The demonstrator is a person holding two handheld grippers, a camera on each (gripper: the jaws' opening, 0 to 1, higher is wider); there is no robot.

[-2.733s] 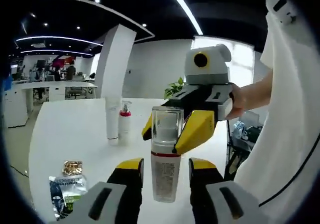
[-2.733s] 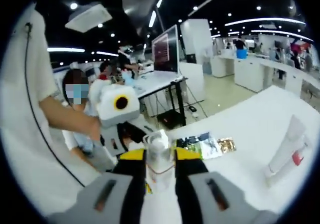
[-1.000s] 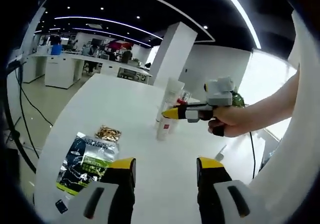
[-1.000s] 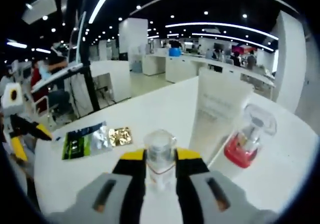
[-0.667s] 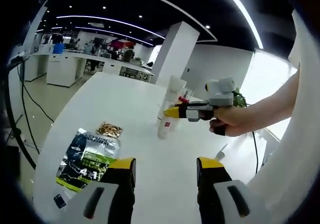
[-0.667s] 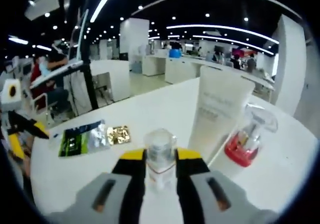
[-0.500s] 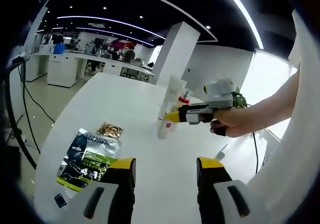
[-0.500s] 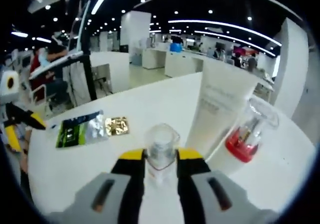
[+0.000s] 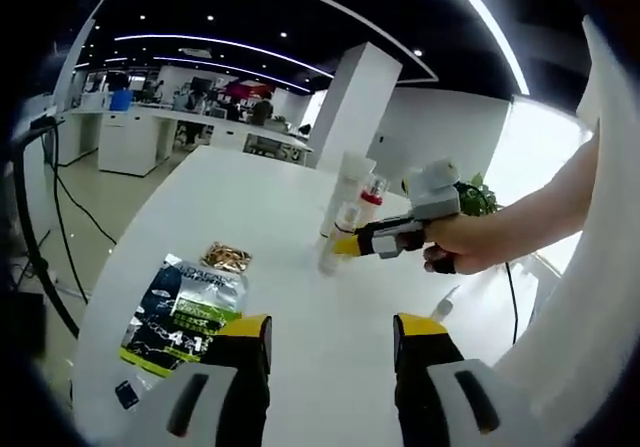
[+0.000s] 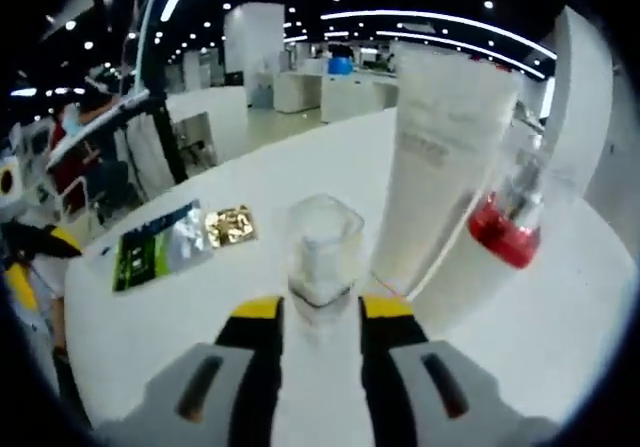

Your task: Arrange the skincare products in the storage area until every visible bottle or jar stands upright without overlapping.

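A small bottle with a clear square cap [image 10: 322, 242] stands upright on the white table [image 10: 560, 347]. My right gripper [image 10: 322, 312] is around its lower body, jaws slightly parted and open. Just behind it stand a tall white tube [image 10: 435, 157] and a clear pump bottle with a red collar [image 10: 510, 217]. In the left gripper view the same bottle [image 9: 335, 249], tube [image 9: 350, 182] and pump bottle [image 9: 372, 195] stand close together, with the right gripper [image 9: 348, 245] reaching in from a hand. My left gripper [image 9: 332, 352] is open, low over the table, holding nothing.
A dark green sachet [image 9: 185, 307] and a small gold sachet [image 9: 228, 258] lie flat on the table's left side, also the green sachet [image 10: 150, 247] and gold one [image 10: 230, 225]. A person's arm [image 9: 520, 222] crosses from the right. The table edge curves round at the left.
The right gripper has lowered the bottle onto the table beside the tube; its jaws have parted slightly and the bottle now sits higher between them. The left gripper has stayed open and nearly still.
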